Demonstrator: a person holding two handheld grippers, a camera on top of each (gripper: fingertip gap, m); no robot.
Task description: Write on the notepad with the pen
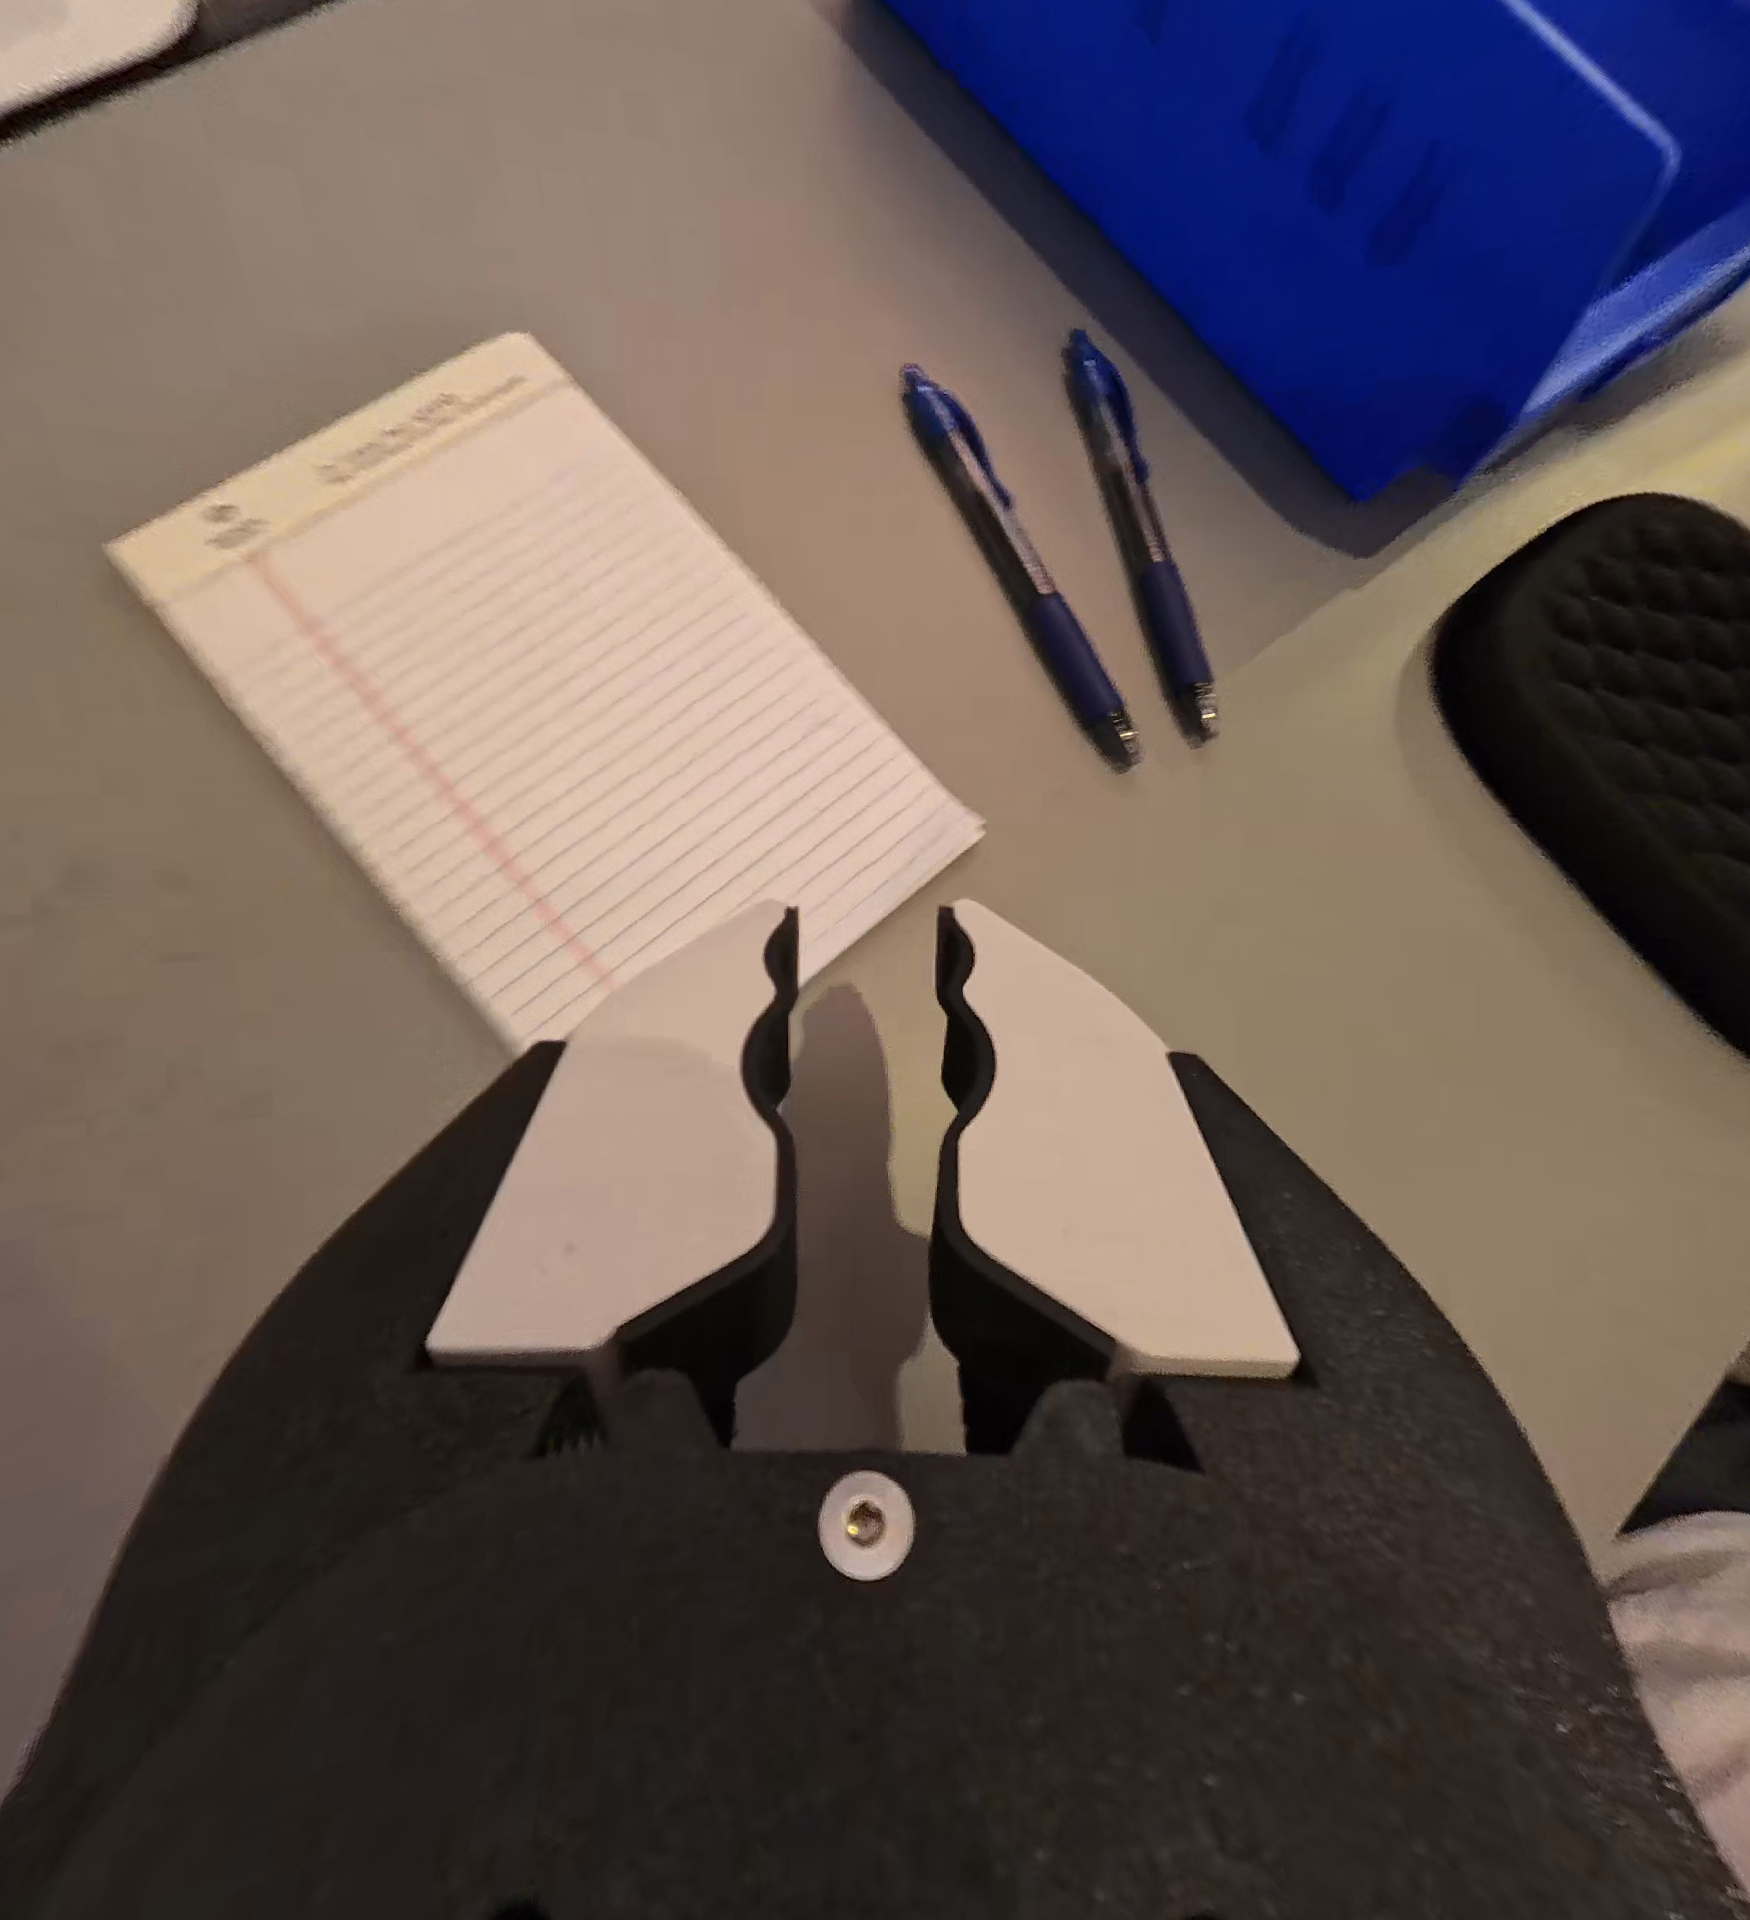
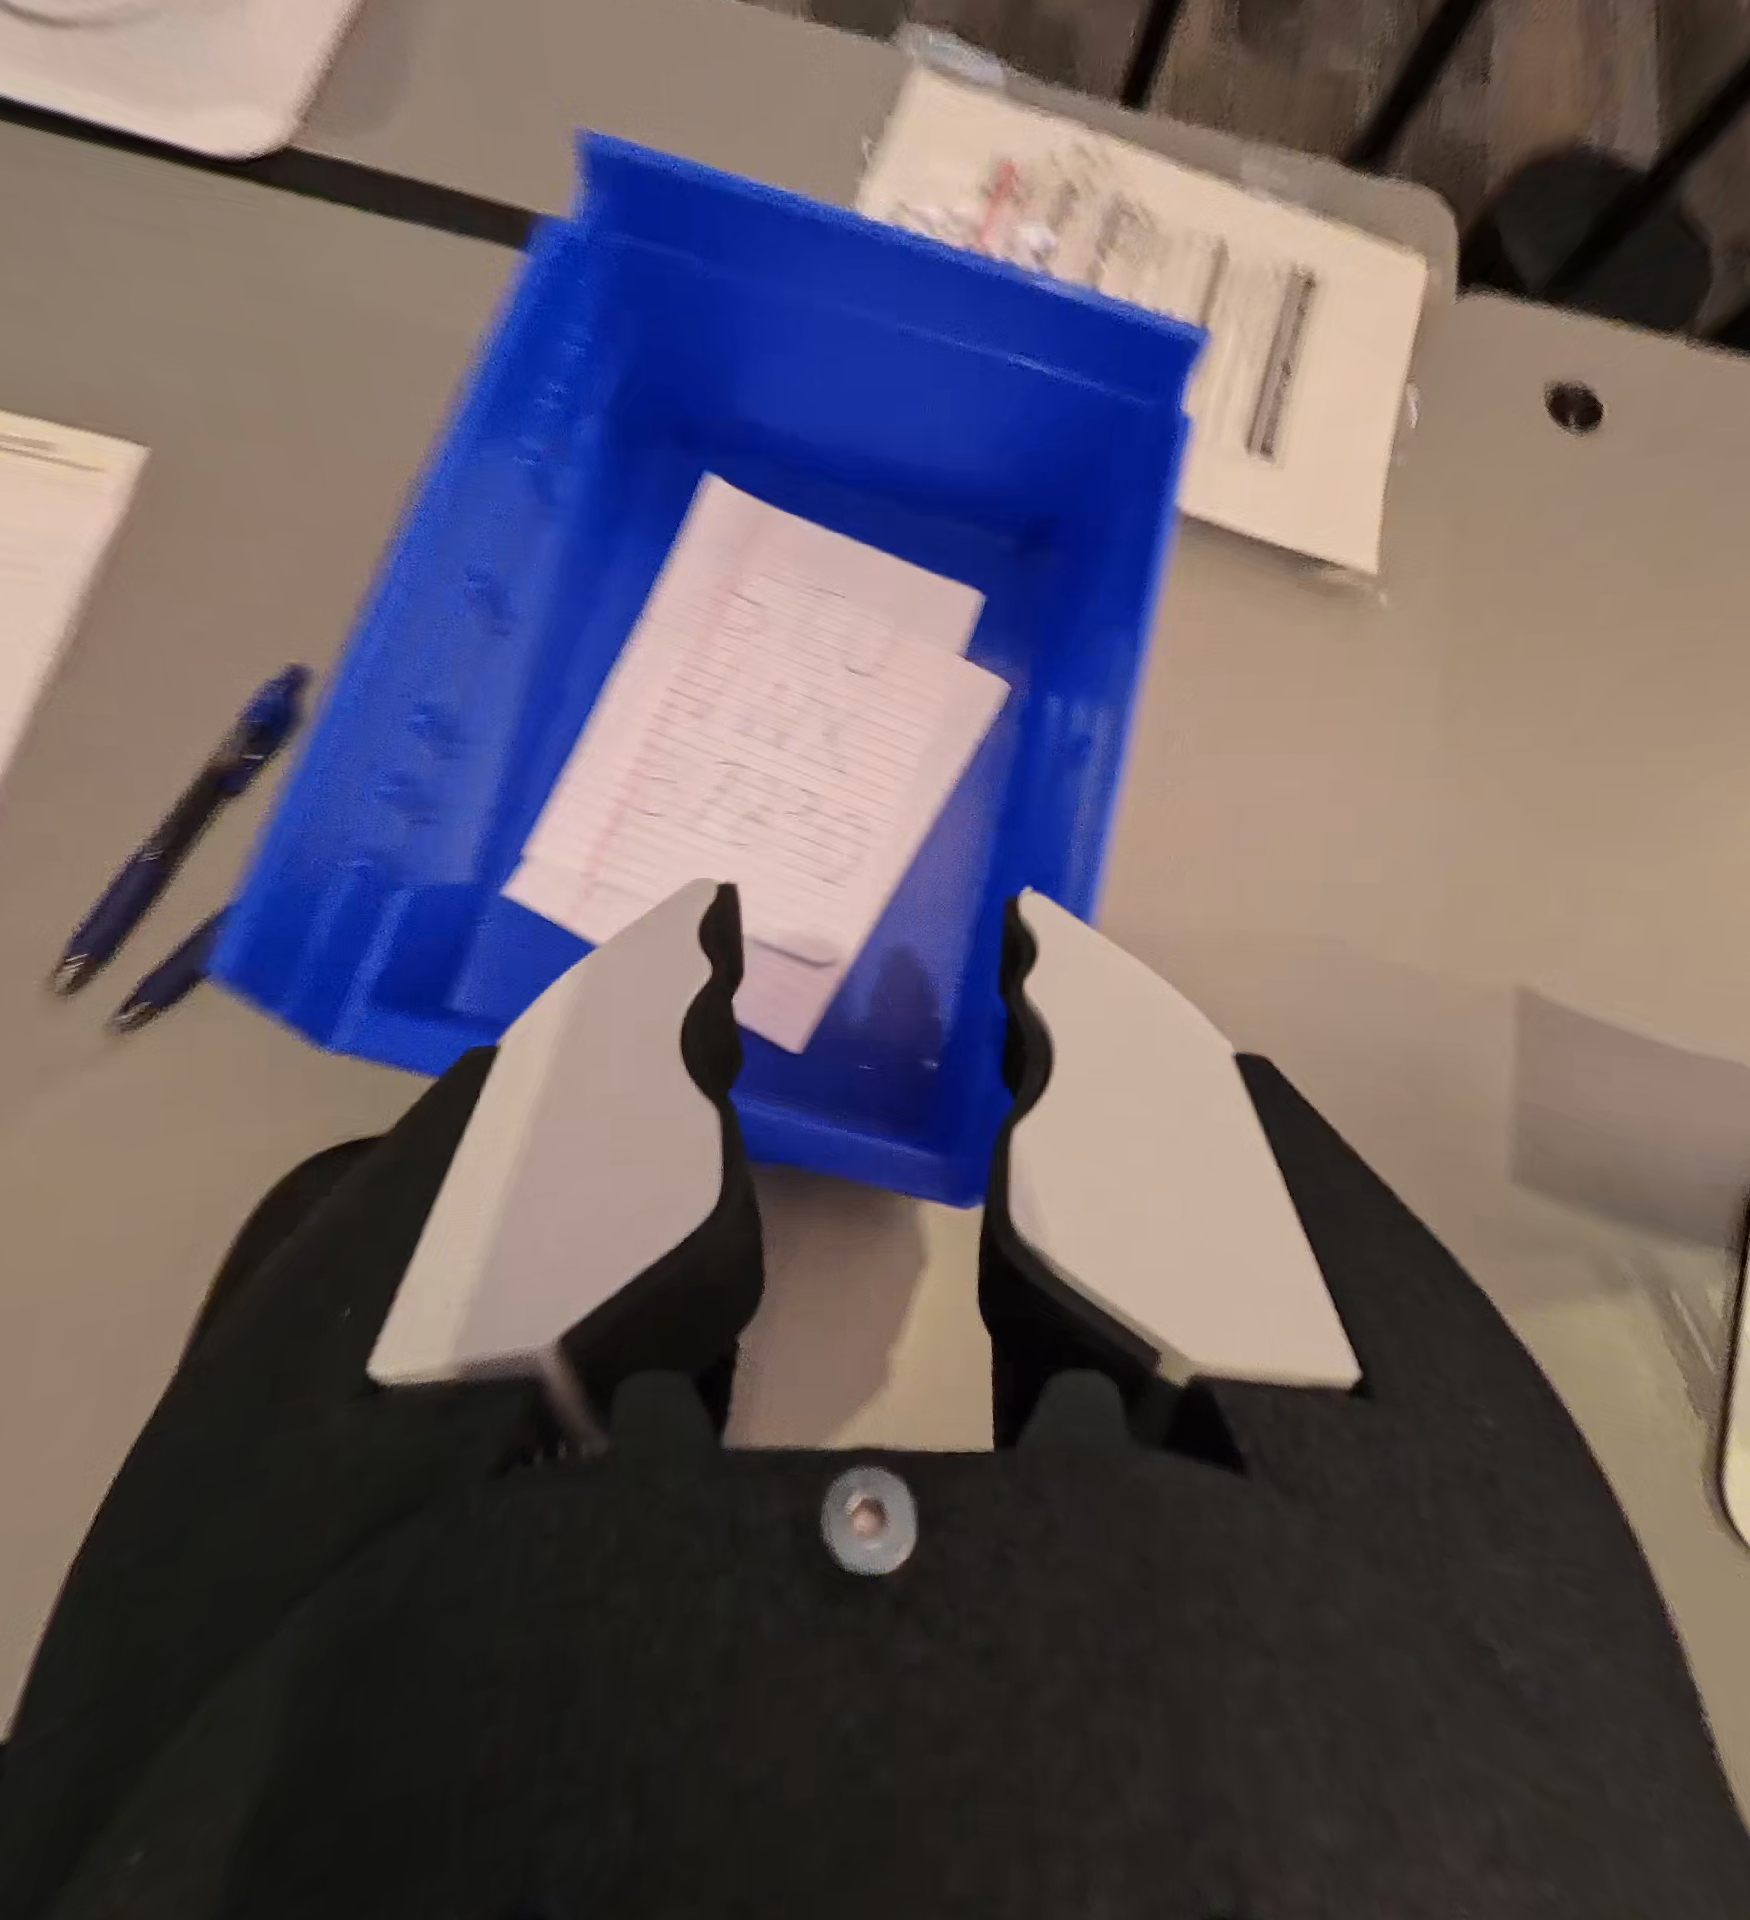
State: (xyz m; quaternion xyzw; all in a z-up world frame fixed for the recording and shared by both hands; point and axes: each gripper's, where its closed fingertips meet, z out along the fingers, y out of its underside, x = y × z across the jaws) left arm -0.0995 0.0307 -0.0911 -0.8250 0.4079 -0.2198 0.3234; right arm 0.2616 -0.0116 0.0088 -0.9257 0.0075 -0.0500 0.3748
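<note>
1. while both grippers hang above the grey tabletop (image 1: 175,312) holding nothing, the task looks barely begun: the left gripper (image 1: 868,920) has its fingers spread a little with only bare tabletop showing between them, just short of the near corner of the notepad (image 1: 538,675).
2. the right gripper (image 2: 871,899) has its fingers spread wider and points over the blue bin (image 2: 829,343), not at a pen.
3. the notepad lies flat with a blank lined page up; two blue pens, the left pen (image 1: 1016,561) and the right pen (image 1: 1141,530), lie side by side just to its right, close but not touching.
4. risk: because the pens lie so near each other, fingers closing on one may nudge or roll the other, or pinch both.
5. risk: a pen lying flat gives little to grip, so it may slip or tilt in the fingers, leaving the tip at a bad angle for writing.
6. risk: the loose notepad could slide under pen pressure unless the left gripper pins it.
7. around: the bin holds written sheets (image 2: 767,727); a black padded armrest (image 1: 1660,790) sits at the tabletop's edge; a printed sheet (image 2: 1214,312) lies beyond the bin. the bin crowds the pens' far side.
</note>
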